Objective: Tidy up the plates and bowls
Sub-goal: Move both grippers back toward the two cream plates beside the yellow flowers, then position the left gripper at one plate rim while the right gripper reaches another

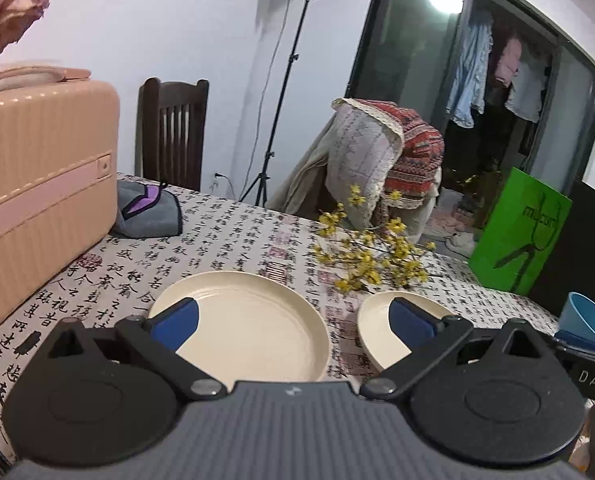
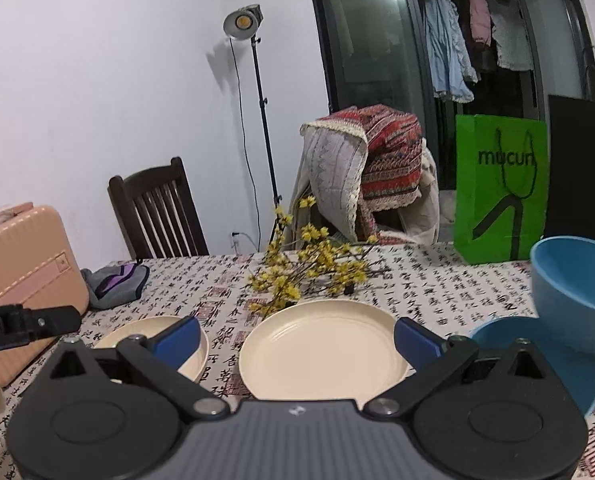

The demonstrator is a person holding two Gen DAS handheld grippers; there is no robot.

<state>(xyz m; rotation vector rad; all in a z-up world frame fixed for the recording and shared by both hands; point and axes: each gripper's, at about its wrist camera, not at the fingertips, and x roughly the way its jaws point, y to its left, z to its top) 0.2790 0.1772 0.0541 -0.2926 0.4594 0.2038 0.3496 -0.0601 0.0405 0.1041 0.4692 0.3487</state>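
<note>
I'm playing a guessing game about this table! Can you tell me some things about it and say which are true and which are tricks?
1. Two cream plates lie side by side on the tablecloth. True.
2. The blue bowl is upside down. False: it stands upright, opening up.
3. Yellow flowers lie behind the plates. True.
4. The right gripper holds a plate. False: its fingers are apart, holding nothing.
5. The bag at the back is red. False: it is green.
</note>
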